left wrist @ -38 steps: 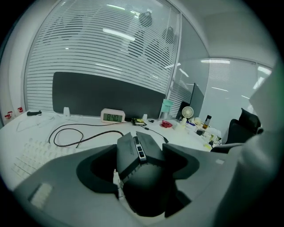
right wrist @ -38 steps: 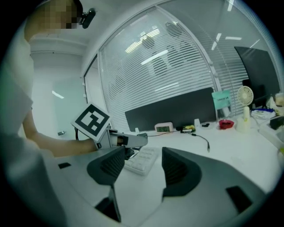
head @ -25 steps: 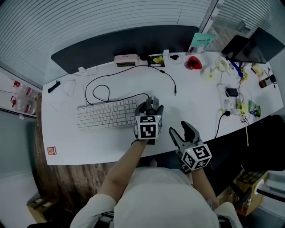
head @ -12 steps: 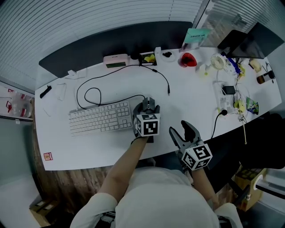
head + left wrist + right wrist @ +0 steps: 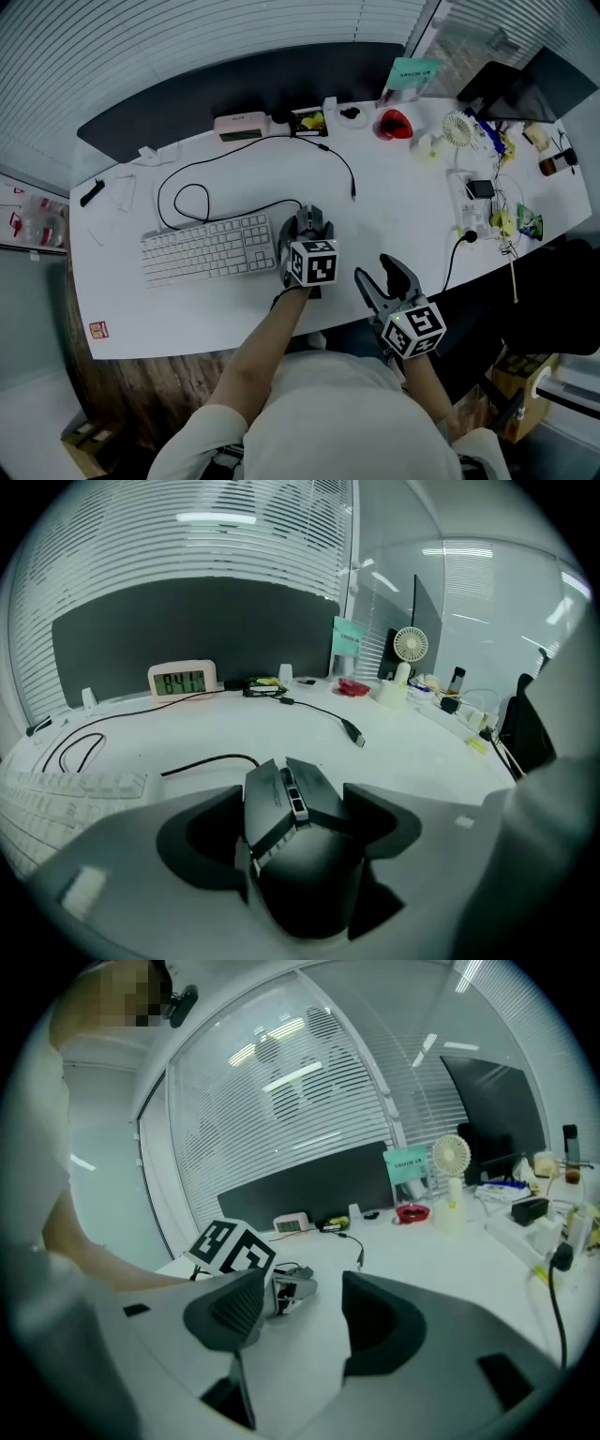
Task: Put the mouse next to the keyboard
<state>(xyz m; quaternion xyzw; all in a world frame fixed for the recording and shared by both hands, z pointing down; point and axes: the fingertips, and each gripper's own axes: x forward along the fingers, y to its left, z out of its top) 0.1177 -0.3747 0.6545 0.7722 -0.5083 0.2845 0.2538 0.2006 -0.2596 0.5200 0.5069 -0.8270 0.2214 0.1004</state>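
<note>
A dark mouse (image 5: 281, 799) sits between the jaws of my left gripper (image 5: 298, 810), which is shut on it. In the head view that left gripper (image 5: 307, 221) and the mouse (image 5: 314, 216) are just off the right end of the white keyboard (image 5: 202, 249), close beside it. The keyboard (image 5: 56, 794) lies at the left in the left gripper view. The mouse's black cable (image 5: 206, 761) runs off to the left. My right gripper (image 5: 377, 272) hovers near the desk's front edge, open and empty (image 5: 305, 1307). It looks toward the left gripper's marker cube (image 5: 234, 1246).
At the back of the white desk (image 5: 403, 216) stand a small clock (image 5: 239, 125), a red object (image 5: 394, 124) and a white fan (image 5: 457, 131). A loose cable plug (image 5: 352, 192) lies beyond the mouse. Cluttered cables and small items fill the right end (image 5: 487, 206).
The head view has shifted a little. The left gripper stays with the mouse at the keyboard's right end, and the right gripper has not moved.
</note>
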